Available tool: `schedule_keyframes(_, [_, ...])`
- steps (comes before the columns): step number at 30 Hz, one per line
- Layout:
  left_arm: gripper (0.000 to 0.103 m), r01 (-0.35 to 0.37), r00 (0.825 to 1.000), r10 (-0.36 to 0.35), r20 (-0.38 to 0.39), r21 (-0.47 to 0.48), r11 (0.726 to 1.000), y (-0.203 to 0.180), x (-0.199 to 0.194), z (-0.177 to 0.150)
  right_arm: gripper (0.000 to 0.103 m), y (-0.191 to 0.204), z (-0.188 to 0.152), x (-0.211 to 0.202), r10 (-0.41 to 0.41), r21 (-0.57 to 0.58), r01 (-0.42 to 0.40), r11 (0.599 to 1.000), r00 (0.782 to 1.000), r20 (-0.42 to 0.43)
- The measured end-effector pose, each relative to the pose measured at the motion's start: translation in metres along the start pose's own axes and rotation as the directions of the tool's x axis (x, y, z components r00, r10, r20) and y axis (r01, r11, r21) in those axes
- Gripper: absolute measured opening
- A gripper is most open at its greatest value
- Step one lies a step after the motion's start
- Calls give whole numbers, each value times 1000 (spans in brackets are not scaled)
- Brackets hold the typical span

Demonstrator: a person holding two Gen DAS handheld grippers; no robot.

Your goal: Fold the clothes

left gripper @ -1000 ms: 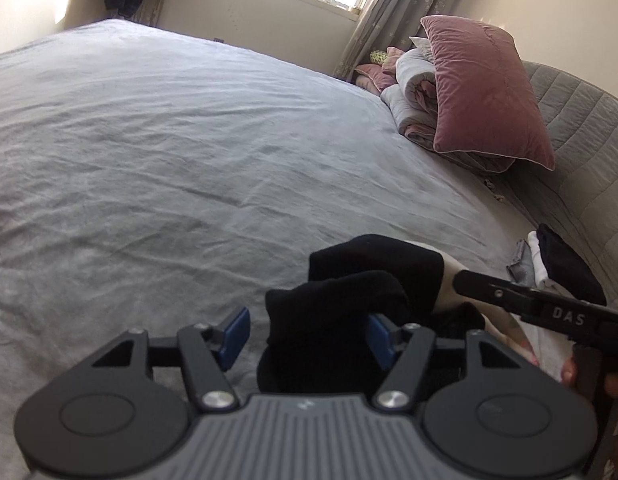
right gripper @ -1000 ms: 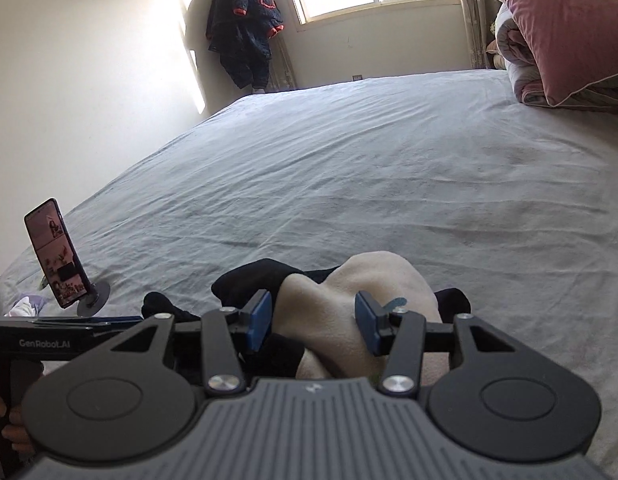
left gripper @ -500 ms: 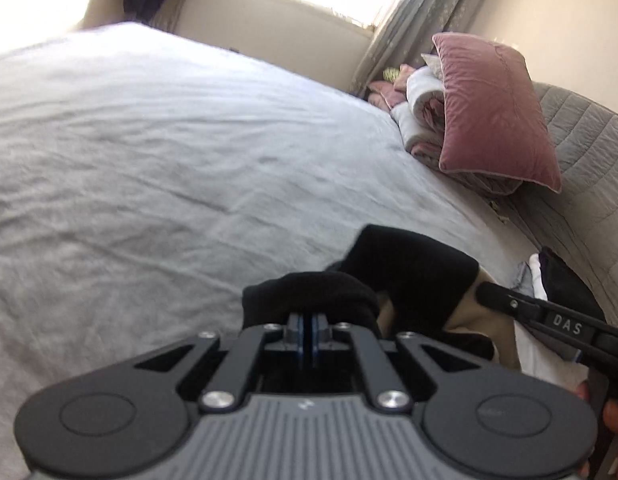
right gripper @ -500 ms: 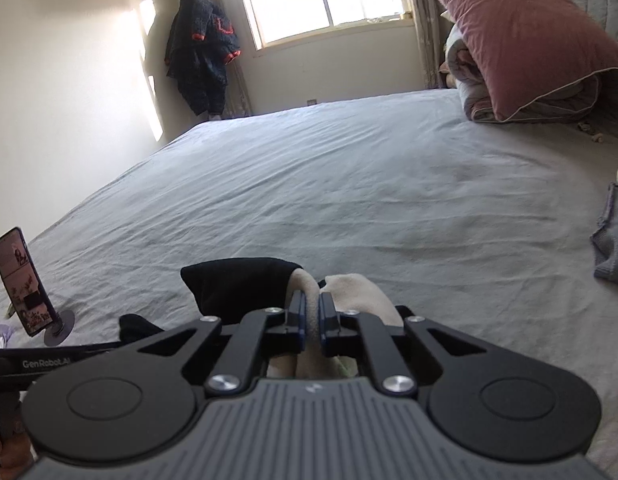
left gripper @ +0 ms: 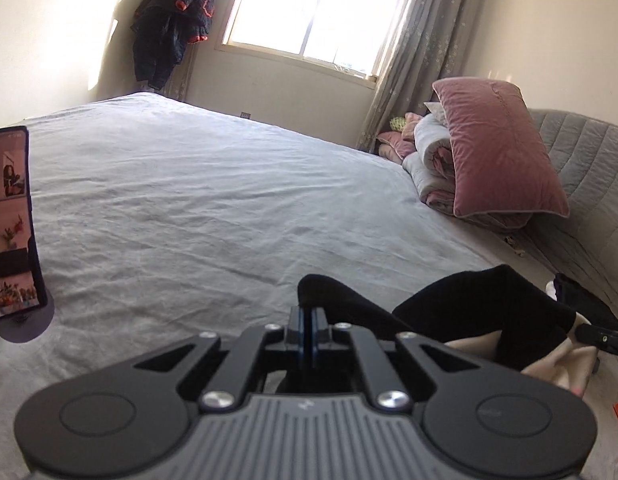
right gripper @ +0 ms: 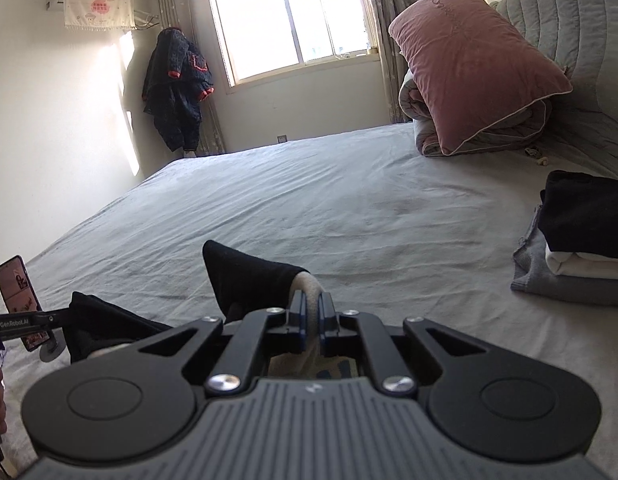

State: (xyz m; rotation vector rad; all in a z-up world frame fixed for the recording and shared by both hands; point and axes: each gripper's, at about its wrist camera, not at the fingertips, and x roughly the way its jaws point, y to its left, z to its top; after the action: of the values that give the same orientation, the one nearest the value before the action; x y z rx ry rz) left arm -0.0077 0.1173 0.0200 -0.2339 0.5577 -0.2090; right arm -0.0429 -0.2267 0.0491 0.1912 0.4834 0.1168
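Nearest the left wrist camera, the left gripper (left gripper: 308,326) had its blue pads pressed together on a fold of the black garment with a beige fleece lining (left gripper: 481,312). The black cloth rose to a peak just beyond the pads, and the rest trailed off to the right, its pale lining showing at the lower edge.

In the right wrist view, the right gripper (right gripper: 313,314) pinched a roll of the same garment's beige lining, with a black flap (right gripper: 249,276) standing up just left of the pads. The garment thus hung bunched between the two grippers, at the near edge of the grey bedsheet (right gripper: 309,200), rather than lying flat.

Judgement: the step in hand was the pick-up, both grips taken and the garment being carried clear of the sheet. The next move calls for drawing the two grippers apart to open the cloth, then laying it flat on bare sheet ahead before any fold is made. The bunching suggests the held points may not be matching corners, so a regrip could be needed.

To the right, near but apart, sat a stack of folded clothes in black, white and grey (right gripper: 581,248). A phone on a small round stand (left gripper: 11,224) stood on the left. Farther off, a dusty-pink velvet pillow (right gripper: 473,64) rested on rolled bedding against the grey quilted headboard (right gripper: 569,20).
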Motion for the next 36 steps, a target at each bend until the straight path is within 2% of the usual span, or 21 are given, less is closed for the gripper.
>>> schedule_keyframes(3, [3, 31, 996, -30, -82, 13, 999, 6, 2, -13, 7, -5, -15, -1, -23, -27, 21, 999, 998, -64])
schedule_keyframes(8, [3, 79, 976, -70, -204, 33, 996, 15, 6, -39, 7, -18, -43, 0, -56, -56, 47, 997, 986, -159])
schedule_keyframes(13, [3, 137, 934, -94, -345, 105, 985, 13, 15, -67, 7, -30, -70, 7, -61, -52, 49, 997, 963, -261])
schedule_keyframes(15, [4, 158, 926, -95, -365, 147, 976, 9, 16, -74, 7, -33, -81, 11, -62, -53, 48, 997, 951, -302])
schedule_keyframes(19, [4, 216, 921, -132, -366, 197, 956, 6, 14, -70, 9, -39, -83, 9, -28, -17, 24, 1000, 952, -304])
schedule_keyframes(21, [15, 230, 921, -146, -362, 199, 953, 9, 13, -64, 16, -42, -81, 7, -12, 6, 14, 1000, 955, -297])
schedule_keyframes(22, [21, 238, 919, -158, -360, 191, 952, 11, 13, -60, 24, -44, -78, 6, -6, 20, 12, 1000, 957, -290])
schedule_keyframes(24, [54, 258, 920, -192, -342, 161, 953, 16, 9, -51, 43, -48, -73, 4, -8, 36, 19, 999, 962, -273])
schedule_keyframes(25, [59, 273, 919, -213, -332, 146, 951, 18, 7, -46, 55, -50, -69, 3, -12, 41, 23, 999, 966, -259])
schedule_keyframes(26, [63, 290, 917, -236, -322, 132, 948, 21, 5, -41, 61, -52, -66, 2, -5, 52, 19, 998, 969, -246])
schedule_keyframes(28, [70, 313, 914, -268, -304, 109, 943, 25, 3, -32, 63, -56, -60, 3, 19, 86, 1, 996, 973, -229])
schedule_keyframes(29, [78, 312, 915, -270, -298, 100, 945, 26, 4, -29, 63, -57, -57, 4, 32, 107, -8, 994, 974, -225])
schedule_keyframes(30, [81, 304, 918, -266, -293, 91, 948, 27, 6, -26, 64, -59, -54, 5, 45, 128, -17, 992, 974, -221])
schedule_keyframes(33, [81, 281, 917, -264, -300, 12, 960, 32, 20, -17, 64, -57, -43, 11, 72, 161, -39, 986, 975, -208])
schedule_keyframes(36, [81, 305, 905, -329, -271, -130, 944, 41, 32, -5, 64, -52, -31, 17, 92, 169, -60, 984, 978, -189])
